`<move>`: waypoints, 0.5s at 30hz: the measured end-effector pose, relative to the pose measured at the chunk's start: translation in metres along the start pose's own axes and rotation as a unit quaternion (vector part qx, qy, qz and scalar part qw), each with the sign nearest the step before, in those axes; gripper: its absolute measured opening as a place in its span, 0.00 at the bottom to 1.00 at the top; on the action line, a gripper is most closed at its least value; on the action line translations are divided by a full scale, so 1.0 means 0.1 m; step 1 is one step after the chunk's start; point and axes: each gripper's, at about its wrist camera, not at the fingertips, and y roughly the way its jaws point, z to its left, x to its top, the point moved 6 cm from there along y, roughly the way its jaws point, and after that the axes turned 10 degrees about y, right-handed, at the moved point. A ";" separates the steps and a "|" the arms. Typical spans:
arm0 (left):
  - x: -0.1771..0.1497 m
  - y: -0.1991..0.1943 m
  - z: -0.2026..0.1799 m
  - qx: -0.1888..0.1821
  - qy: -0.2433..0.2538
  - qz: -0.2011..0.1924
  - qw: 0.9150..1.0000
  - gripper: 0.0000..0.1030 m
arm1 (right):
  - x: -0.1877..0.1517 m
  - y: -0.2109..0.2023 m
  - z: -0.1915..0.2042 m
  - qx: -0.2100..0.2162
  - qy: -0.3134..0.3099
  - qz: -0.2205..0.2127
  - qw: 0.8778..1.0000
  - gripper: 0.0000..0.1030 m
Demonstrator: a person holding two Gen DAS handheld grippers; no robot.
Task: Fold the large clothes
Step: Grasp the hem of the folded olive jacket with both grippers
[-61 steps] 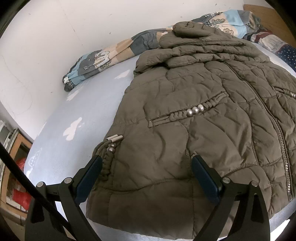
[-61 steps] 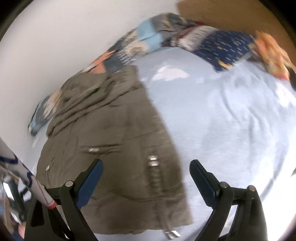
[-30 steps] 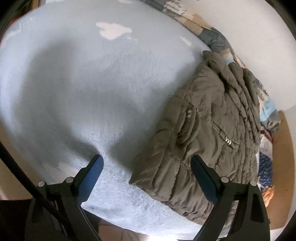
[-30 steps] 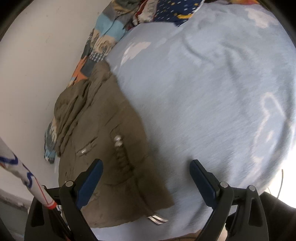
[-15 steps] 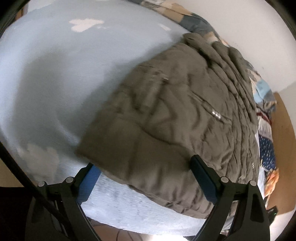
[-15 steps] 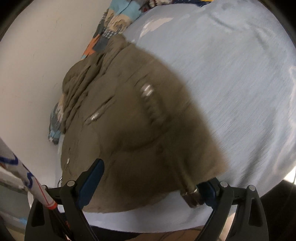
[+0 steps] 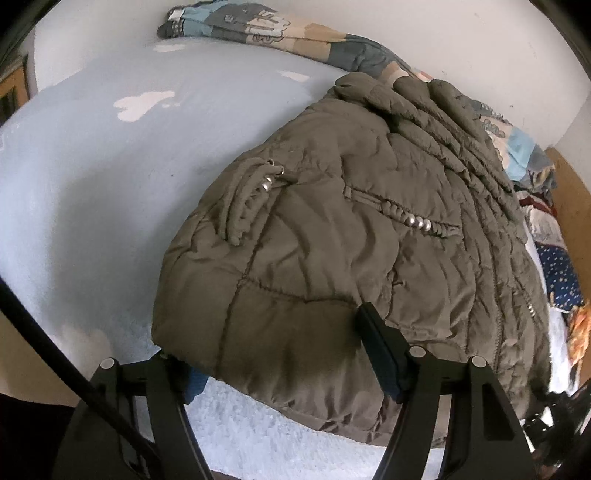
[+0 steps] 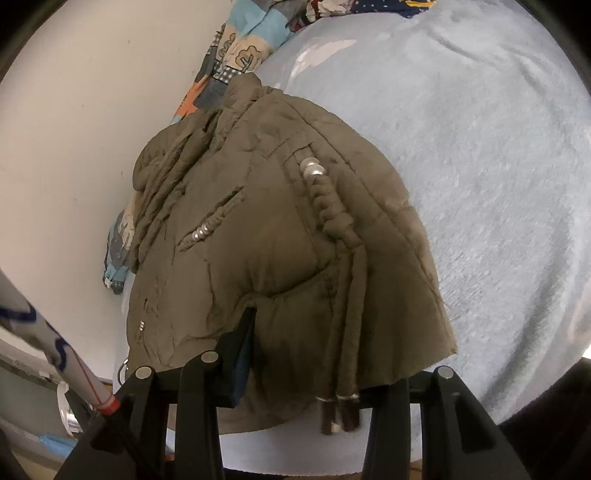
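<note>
An olive quilted jacket point(image 7: 351, 236) lies front-up on the pale blue bed point(image 7: 92, 177). My left gripper point(image 7: 269, 343) is at its near left hem corner. One finger sits under the hem, and the other pad point(image 7: 380, 354) digs into the top. The jaws are closing with the padded hem between them. In the right wrist view the jacket point(image 8: 266, 206) fills the middle. My right gripper point(image 8: 325, 354) is closing on the near right hem corner. Its left pad point(image 8: 243, 354) puckers the fabric, and the other finger is hidden under the cloth. Two drawcords point(image 8: 340, 402) hang over the edge.
A patchwork blanket point(image 7: 295, 33) runs along the white wall behind the jacket, with more clothes point(image 7: 557, 266) and a wooden board at the right. The bed's near edge is just under both grippers. A white pole point(image 8: 74, 369) crosses the right wrist view's lower left.
Both grippers came in from beside the jacket onto its near hem corners. Their jaws narrowed from wide open, and the hem now lies between the fingers of each.
</note>
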 end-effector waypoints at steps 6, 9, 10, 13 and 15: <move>-0.02 0.02 -0.03 0.020 0.023 -0.008 0.999 0.70 | -0.01 0.02 -0.01 -0.001 -0.002 0.008 1.000 0.43; -0.04 0.05 -0.07 0.032 0.038 -0.012 0.999 0.74 | 0.01 -0.11 0.10 0.017 -0.030 -0.002 0.999 0.33; -0.05 0.06 -0.08 0.038 0.044 -0.014 0.998 0.74 | 0.01 -0.11 0.15 0.013 -0.043 -0.007 0.999 0.33; -0.07 0.08 -0.11 0.048 0.051 -0.021 0.997 0.78 | -0.02 -0.01 0.08 -0.009 -0.049 0.001 0.999 0.33; -0.09 0.09 -0.11 0.057 0.059 -0.022 0.996 0.80 | -0.01 0.06 -0.03 -0.002 -0.020 0.011 1.000 0.34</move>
